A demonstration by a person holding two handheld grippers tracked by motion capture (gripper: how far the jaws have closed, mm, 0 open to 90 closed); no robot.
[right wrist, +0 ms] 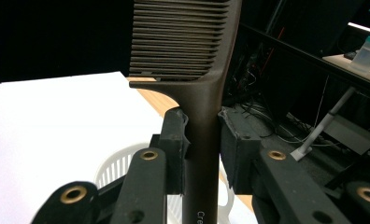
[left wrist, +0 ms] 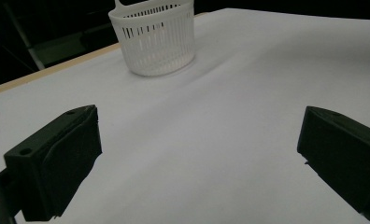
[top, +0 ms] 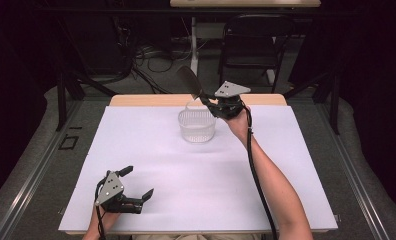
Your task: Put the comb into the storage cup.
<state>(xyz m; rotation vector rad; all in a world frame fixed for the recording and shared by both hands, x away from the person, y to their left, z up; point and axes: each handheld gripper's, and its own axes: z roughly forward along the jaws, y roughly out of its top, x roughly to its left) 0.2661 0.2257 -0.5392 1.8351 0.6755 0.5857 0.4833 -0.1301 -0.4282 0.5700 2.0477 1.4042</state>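
Observation:
My right gripper (top: 206, 100) (right wrist: 202, 135) is shut on the handle of a dark brown comb (top: 189, 81) (right wrist: 185, 46). The comb sticks up and to the left, just above and behind a white slotted plastic basket (top: 197, 125) (right wrist: 113, 168) at the far middle of the table. In the right gripper view the pads press on both sides of the comb's handle, its teeth above them. My left gripper (top: 137, 182) (left wrist: 199, 158) rests low at the near left of the table, open, nothing between its jaws. In the left gripper view the basket (left wrist: 155, 39) stands far ahead.
A white sheet (top: 201, 175) covers the table, whose wooden edge (top: 151, 100) shows at the far side. A black folding chair (top: 251, 45) and cables lie on the floor beyond. A bottle (right wrist: 366, 53) stands on a distant desk.

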